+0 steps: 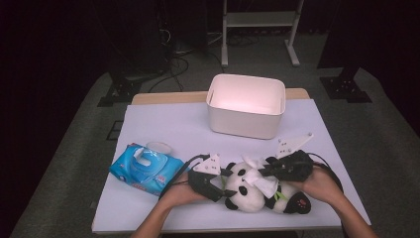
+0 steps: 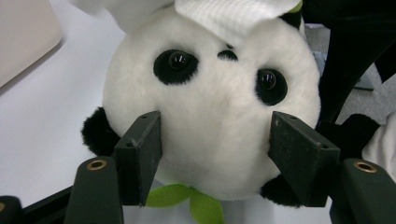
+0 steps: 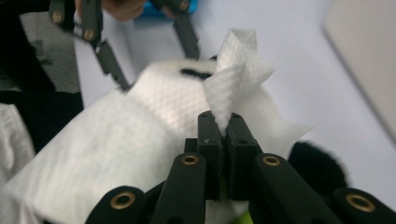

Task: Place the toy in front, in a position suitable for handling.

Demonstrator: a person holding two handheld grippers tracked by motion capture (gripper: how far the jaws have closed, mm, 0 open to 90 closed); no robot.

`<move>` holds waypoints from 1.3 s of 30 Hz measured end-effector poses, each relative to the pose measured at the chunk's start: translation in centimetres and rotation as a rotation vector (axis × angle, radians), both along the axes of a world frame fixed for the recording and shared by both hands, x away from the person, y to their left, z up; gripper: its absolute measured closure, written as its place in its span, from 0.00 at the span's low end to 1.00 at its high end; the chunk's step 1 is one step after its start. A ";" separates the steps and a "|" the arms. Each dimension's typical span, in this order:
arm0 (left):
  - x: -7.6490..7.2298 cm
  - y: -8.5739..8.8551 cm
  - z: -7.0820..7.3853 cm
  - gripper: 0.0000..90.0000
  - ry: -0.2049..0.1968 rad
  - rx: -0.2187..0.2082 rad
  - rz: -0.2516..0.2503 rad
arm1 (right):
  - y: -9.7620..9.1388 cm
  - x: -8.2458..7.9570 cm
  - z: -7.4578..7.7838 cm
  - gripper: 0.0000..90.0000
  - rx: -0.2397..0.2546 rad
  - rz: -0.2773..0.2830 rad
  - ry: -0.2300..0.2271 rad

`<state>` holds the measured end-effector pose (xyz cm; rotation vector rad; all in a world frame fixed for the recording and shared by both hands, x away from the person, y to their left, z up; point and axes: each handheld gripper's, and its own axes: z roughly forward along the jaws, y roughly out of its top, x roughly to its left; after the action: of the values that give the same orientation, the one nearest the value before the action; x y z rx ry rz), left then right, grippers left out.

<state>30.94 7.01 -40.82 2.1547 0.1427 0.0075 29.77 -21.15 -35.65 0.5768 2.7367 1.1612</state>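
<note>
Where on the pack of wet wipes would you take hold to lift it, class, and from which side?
Grip the pack of wet wipes across its narrow width, coming down from above. It lies flat on the table, so its top and long edges are exposed. Its flap stands open near the middle, so take hold at the end away from the flap. The soft wrapper will probably give, so close gently.

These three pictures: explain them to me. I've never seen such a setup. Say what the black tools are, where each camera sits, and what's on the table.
A person holds a two-jaw gripper in each hand. The high view looks down on the table; the other two cameras ride on the grippers. The left gripper clasps the toy panda by its head. The right gripper is shut on a white wipe lying over the panda. Also there: a blue wipes pack and a white bin.
</note>
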 end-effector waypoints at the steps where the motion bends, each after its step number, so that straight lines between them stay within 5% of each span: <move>1: 0.1 0.1 0.2 0.35 0.003 -0.007 0.000 | 0.0 -0.2 -0.3 0.95 0.007 0.007 0.006; 4: -0.1 -0.3 0.5 0.33 0.014 -0.039 -0.010 | 0.4 -1.3 -0.8 0.95 0.021 0.037 0.008; 7: -0.5 -1.1 0.8 0.33 -0.005 -0.029 -0.025 | 0.5 -2.4 -0.7 0.95 0.019 0.052 -0.006; 14: -1.0 -1.3 0.6 0.34 -0.022 -0.004 -0.036 | -0.2 -1.7 -0.3 0.95 0.086 0.001 -0.009; 18: -0.8 -0.8 0.9 0.34 -0.008 -0.012 -0.033 | 0.0 -1.9 -0.8 0.95 0.059 0.005 -0.008; 21: -0.4 -0.3 1.7 0.34 -0.009 -0.061 -0.016 | 0.0 -2.6 -1.3 0.96 0.065 0.031 0.002; 27: -0.5 -1.1 1.3 0.35 0.018 -0.039 -0.020 | 0.2 -4.1 -0.9 0.96 0.027 0.061 -0.029; 31: -0.7 -1.0 1.2 0.36 0.025 -0.039 -0.037 | -0.3 -4.7 -0.3 0.96 0.076 0.019 -0.066; 33: -0.6 -0.8 1.6 0.36 0.014 -0.034 -0.040 | 0.1 -5.0 -0.9 0.96 0.033 0.027 -0.077; 39: 0.6 0.1 2.3 0.29 0.019 -0.038 0.016 | -0.3 -6.0 -1.7 0.96 0.047 0.041 -0.094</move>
<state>31.53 7.14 -38.57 2.1162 0.1694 -0.0069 23.72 -21.47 -37.39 0.4604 2.6609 1.2320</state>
